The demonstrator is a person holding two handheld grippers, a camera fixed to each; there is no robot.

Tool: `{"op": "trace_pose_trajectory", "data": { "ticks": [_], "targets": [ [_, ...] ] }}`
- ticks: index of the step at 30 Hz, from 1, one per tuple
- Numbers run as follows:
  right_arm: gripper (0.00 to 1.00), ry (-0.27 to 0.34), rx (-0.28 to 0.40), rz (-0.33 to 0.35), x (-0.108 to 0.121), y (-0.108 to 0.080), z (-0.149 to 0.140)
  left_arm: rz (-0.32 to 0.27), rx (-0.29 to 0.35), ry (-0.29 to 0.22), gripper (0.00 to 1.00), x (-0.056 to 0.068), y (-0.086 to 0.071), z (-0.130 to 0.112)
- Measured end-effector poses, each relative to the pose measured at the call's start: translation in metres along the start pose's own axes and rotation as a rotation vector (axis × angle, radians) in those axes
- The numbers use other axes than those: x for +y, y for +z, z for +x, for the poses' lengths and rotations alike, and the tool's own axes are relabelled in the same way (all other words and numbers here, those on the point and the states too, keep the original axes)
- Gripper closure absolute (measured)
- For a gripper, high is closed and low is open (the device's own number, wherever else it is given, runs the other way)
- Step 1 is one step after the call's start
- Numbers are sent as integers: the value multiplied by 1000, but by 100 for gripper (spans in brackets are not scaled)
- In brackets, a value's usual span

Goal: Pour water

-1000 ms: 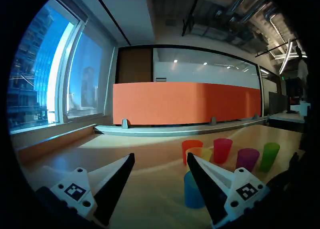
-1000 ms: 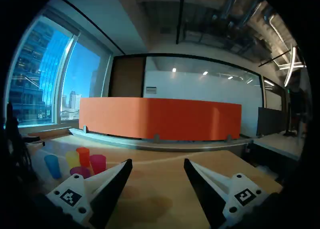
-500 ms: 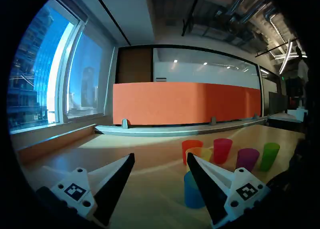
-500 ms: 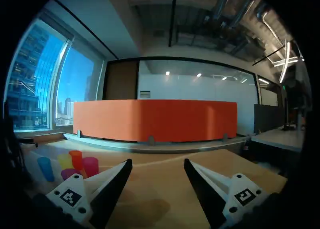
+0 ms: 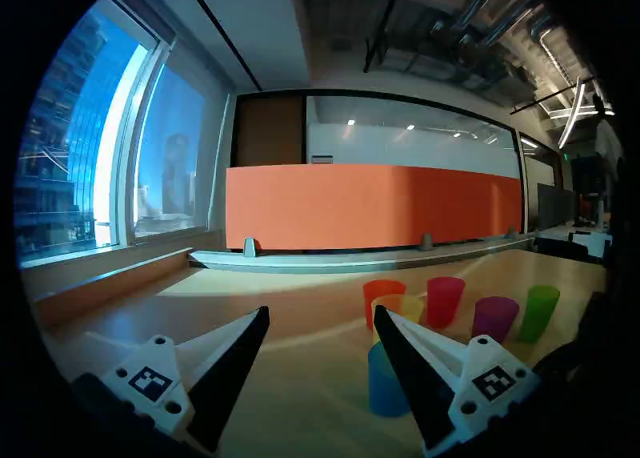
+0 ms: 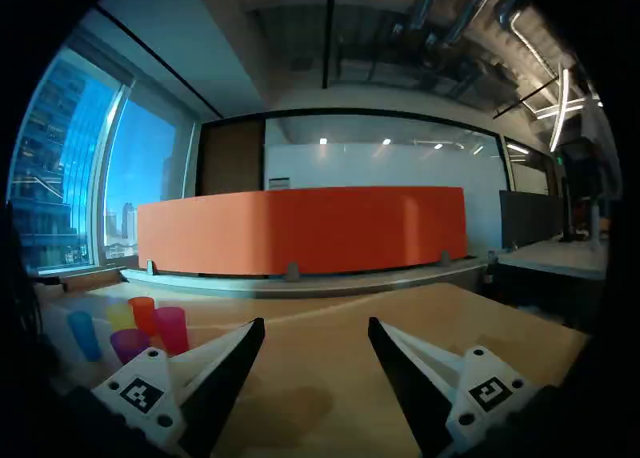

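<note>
Here the left gripper (image 5: 320, 314) hangs low over the pale wooden desk (image 5: 304, 410). Its two black-tipped fingers (image 5: 232, 362) are spread wide, with nothing between them but bare desktop.

All the cups lie on the side of its right-hand finger. A translucent blue plastic cup (image 5: 382, 386) stands closest, partly hidden behind that finger. Just past the fingertip stand a translucent orange plastic cup (image 5: 384, 290) and a translucent yellow plastic cup (image 5: 408, 307), the yellow one overlapping the front of the orange one. Farther outward from the same finger stand a translucent pink plastic cup (image 5: 445, 299), a translucent purple plastic cup (image 5: 494, 318) and a translucent green plastic cup (image 5: 540, 312), each apart from the next. I cannot tell whether any of them holds water. A long orange partition panel (image 5: 368, 206) runs along the far edge of the desk, ahead of both fingers.

The right gripper (image 6: 316, 326) is likewise wide open and holds nothing, with only the desk ahead between its fingers (image 6: 408, 378). In its view the cups sit well outside its left-hand finger. The blue cup (image 6: 82, 335) is farthest out, then the yellow (image 6: 120, 315), orange (image 6: 144, 314) and pink (image 6: 171, 328). The purple one (image 6: 128, 344) is nearest, just above that finger's white base.
</note>
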State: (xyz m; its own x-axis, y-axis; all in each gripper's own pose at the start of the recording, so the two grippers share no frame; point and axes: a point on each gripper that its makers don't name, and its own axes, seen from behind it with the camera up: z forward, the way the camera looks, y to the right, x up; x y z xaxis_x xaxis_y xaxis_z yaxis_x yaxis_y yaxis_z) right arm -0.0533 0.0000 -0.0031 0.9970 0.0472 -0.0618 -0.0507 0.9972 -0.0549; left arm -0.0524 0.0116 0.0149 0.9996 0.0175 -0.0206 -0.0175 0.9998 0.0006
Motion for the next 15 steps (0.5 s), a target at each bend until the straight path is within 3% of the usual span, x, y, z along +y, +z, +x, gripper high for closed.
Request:
{"op": "trace_pose_trajectory", "data": {
  "ticks": [15],
  "targets": [
    [0,-11,-22,0,3,3,-17,0,0,0,3,0,1,0]
  ]
}}
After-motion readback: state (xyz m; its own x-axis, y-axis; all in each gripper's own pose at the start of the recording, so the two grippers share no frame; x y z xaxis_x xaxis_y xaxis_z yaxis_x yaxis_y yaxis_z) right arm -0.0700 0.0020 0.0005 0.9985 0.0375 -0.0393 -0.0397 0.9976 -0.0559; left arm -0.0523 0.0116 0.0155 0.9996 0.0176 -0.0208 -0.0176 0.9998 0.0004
